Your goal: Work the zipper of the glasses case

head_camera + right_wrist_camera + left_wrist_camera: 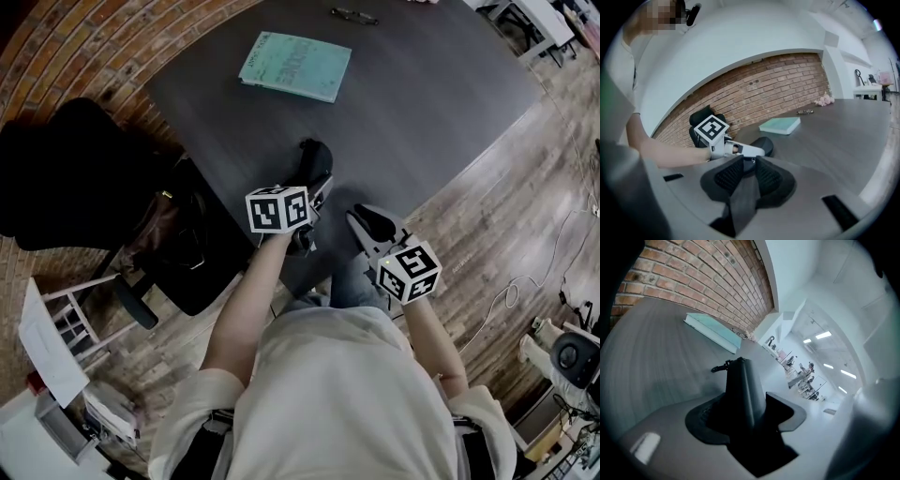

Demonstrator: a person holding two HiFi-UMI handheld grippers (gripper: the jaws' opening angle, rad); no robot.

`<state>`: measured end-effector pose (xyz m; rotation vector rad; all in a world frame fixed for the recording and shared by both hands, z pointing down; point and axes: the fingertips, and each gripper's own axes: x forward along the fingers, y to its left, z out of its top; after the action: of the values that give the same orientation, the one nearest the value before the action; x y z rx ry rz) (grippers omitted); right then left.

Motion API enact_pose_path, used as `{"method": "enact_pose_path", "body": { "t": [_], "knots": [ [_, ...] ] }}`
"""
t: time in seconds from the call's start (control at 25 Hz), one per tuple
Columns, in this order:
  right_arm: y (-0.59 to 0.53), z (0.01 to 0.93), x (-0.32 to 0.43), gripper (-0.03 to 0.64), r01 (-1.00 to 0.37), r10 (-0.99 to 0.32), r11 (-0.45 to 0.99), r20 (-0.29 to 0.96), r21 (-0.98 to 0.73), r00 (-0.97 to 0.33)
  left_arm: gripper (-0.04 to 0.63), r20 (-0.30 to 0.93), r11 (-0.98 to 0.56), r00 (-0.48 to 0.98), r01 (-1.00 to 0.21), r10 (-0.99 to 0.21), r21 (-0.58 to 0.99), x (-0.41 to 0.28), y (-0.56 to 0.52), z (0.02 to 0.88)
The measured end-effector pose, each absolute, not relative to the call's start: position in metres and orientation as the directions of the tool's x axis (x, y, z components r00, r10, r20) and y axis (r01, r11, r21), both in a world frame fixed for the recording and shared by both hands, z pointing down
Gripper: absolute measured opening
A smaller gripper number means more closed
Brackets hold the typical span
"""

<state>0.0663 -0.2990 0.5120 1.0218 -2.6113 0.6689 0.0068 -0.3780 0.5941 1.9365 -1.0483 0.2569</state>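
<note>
Steadying the glasses case (765,144) — left gripper (312,183) jaws clamp it; right gripper (746,161) jaws barely apart, empty — next likely pinching the zipper pull (719,367).

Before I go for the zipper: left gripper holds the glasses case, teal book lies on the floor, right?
No: the teal book lies on the table, as the head view shows. The left gripper does hold the glasses case.

glasses case (316,156): black
worktop (422,103): dark grey, faint grain
book (295,66): pale teal
wall (778,89): red brick
floor (525,187): brown wood planks
</note>
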Motion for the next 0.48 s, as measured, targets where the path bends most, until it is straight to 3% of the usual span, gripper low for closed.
{"method": "enact_pose_path", "body": {
  "t": [0.2,0.48],
  "knots": [
    [-0.299,0.516,0.064,0.084,-0.682,-0.563,0.652,0.392,-0.33,-0.728,0.255,0.62,-0.206,0.556,-0.813,-0.554,0.545,0.002,-0.379,0.613],
    [-0.297,0.515,0.066,0.083,-0.684,-0.566,0.653,0.39,-0.326,-0.726,0.278,0.623,-0.189,0.521,-0.833,-0.583,0.52,-0.011,-0.381,0.611]
  ]
}}
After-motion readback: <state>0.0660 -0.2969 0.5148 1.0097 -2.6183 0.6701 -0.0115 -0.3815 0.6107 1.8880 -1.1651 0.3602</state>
